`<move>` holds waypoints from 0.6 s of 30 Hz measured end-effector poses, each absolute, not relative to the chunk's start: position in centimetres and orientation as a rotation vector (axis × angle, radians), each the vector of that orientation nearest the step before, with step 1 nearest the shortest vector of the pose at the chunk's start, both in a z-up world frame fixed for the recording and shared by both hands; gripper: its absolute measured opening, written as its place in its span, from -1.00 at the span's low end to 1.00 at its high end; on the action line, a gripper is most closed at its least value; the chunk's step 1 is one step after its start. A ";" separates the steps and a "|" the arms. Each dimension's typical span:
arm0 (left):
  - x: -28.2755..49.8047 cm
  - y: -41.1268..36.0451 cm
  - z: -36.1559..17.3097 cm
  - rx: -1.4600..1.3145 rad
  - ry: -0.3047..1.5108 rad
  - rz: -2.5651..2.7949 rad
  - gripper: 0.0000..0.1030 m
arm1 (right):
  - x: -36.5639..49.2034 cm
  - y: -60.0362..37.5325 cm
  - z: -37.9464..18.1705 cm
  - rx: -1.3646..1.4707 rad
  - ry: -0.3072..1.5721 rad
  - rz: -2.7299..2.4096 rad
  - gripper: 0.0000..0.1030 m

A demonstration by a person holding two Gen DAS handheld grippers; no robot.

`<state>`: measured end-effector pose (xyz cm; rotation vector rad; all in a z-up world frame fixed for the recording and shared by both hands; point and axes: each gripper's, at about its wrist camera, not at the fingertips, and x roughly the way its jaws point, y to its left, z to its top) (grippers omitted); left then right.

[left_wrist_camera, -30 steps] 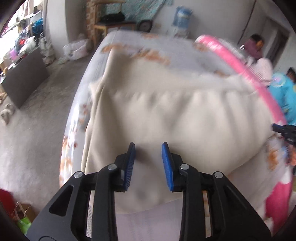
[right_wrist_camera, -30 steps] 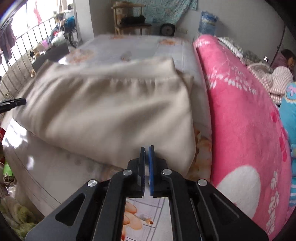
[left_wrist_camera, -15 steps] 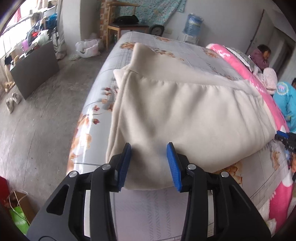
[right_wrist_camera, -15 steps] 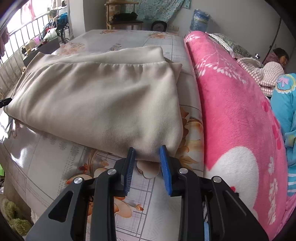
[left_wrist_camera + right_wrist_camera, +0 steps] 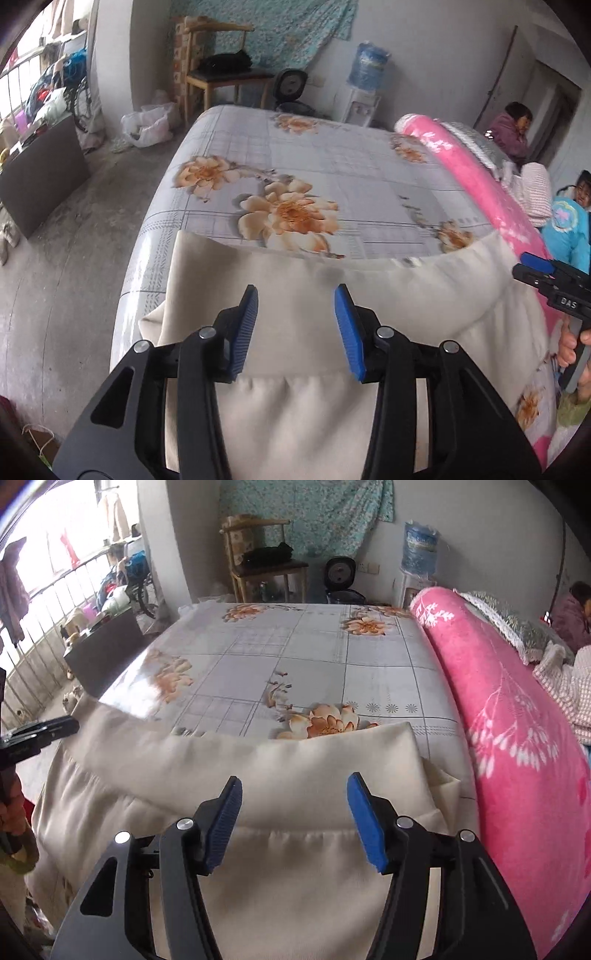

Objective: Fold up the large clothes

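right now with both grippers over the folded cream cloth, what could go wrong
The cream garment lies close to the bed's near edge, so a push could slide it off. The left gripper and right gripper are opening with nothing pinched, so the top fold may spring back. The pink blanket could snag the next fold.

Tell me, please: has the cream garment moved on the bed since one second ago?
Yes. The cream garment has been folded toward the camera; its far edge now lies short of the large orange flower on the bedsheet, which it covered before.
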<state>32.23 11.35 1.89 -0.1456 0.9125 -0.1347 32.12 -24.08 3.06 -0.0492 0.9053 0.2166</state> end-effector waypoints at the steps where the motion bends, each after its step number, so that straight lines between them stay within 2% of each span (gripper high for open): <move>1: 33.3 11.7 0.8 -0.150 0.943 -0.095 -0.20 | 33.3 -24.5 2.1 -0.049 0.925 0.180 0.13; 4: 34.4 13.7 -0.9 -0.222 0.962 -0.076 -0.21 | 35.6 -26.6 -1.5 -0.002 1.039 0.126 0.13; 9: 32.6 13.7 1.7 -0.199 0.918 -0.081 -0.21 | 33.7 -25.9 1.3 0.008 0.983 0.134 0.13; 14: 29.5 8.6 3.6 -0.177 0.882 -0.281 -0.06 | 30.8 -19.7 3.2 -0.013 0.924 0.354 0.13; 18: 29.7 4.5 -0.2 -0.062 0.979 -0.253 0.01 | 31.4 -16.4 -0.8 -0.106 1.001 0.335 0.14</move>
